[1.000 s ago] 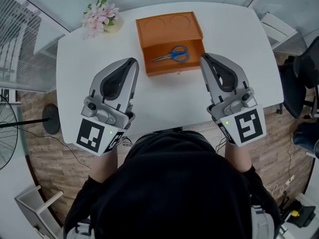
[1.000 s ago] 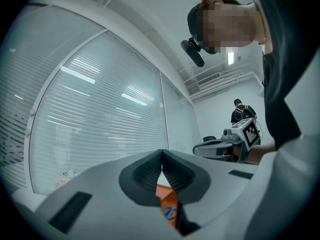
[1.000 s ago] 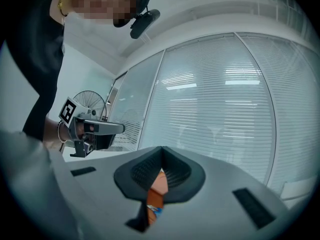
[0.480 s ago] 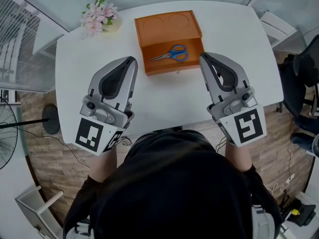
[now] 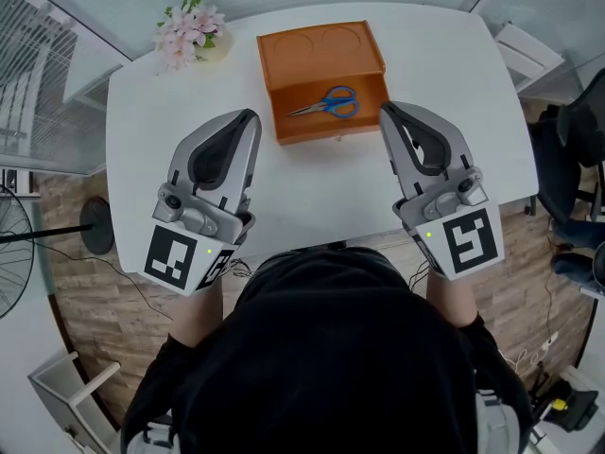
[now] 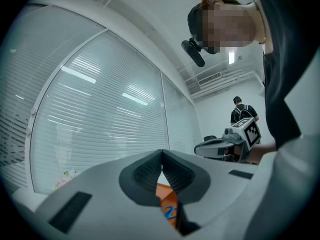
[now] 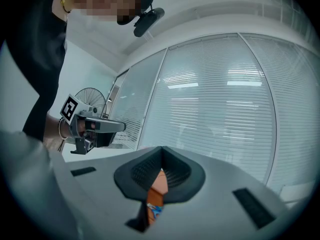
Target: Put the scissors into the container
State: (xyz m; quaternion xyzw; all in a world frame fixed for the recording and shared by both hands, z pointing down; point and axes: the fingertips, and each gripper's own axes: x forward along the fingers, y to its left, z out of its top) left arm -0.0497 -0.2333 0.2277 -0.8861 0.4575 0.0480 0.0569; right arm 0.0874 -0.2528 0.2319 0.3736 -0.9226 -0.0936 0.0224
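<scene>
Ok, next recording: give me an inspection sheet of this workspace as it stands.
Surface: white table, rounded corners.
Job's things: scissors lie inside the orange container at the table's far side.
Clutter: pink flowers at the far left corner.
Grippers: left gripper and right gripper are both shut and empty, held above the table on the container's near side.
Cables: thin cable on the floor at left.
Surroundings: fan at left, chair at right, blinds behind glass.
</scene>
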